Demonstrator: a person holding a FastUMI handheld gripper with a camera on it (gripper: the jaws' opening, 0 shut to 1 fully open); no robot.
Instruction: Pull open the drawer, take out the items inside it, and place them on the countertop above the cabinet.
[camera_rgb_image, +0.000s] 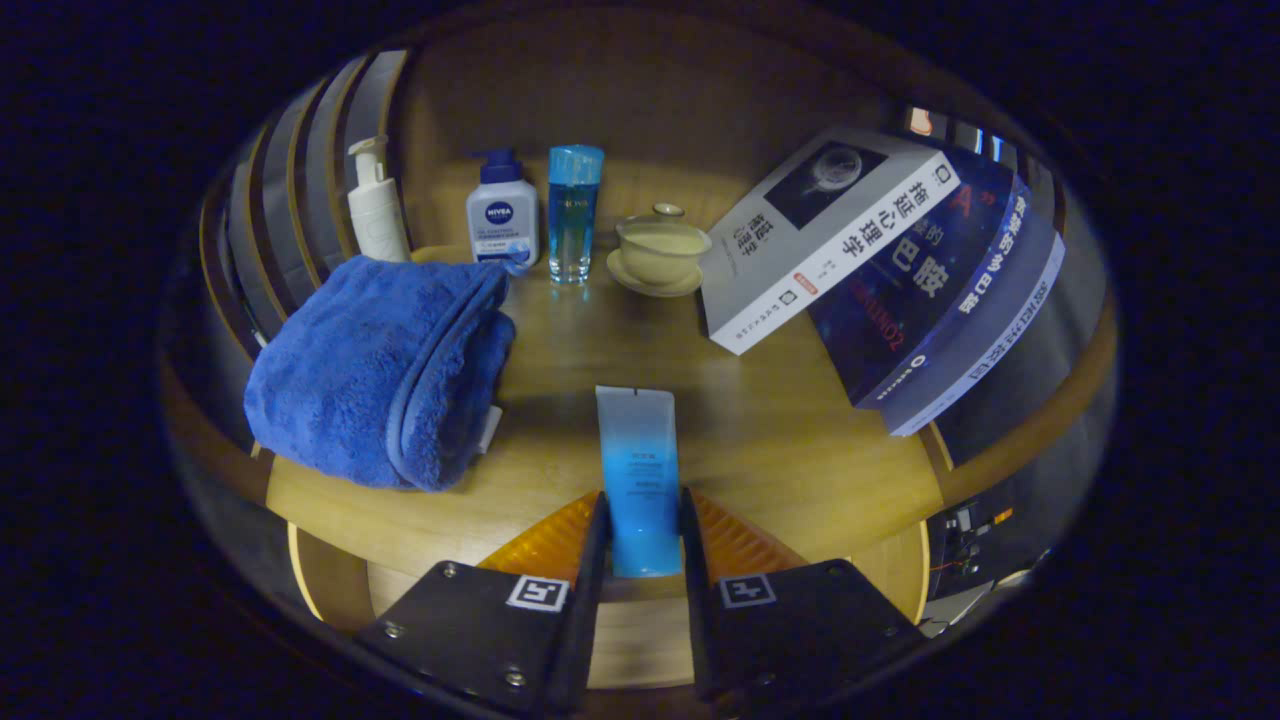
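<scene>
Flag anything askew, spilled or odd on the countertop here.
No spill or damage. The books lean tilted rather than upright, and the towel hangs over the countertop edge. The gripper jaws clamp the tube.

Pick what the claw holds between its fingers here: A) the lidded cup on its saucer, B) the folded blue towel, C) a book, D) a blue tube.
D: the claw is shut on the blue tube, both fingers pressing its sides, above the wooden countertop.

Home-like booth corner, wooden countertop (760, 420), toiletry bottles (502, 212) (pump-topped), folded blue towel (385, 370), stacked books (900, 270), lidded teacup (660, 248)
</scene>
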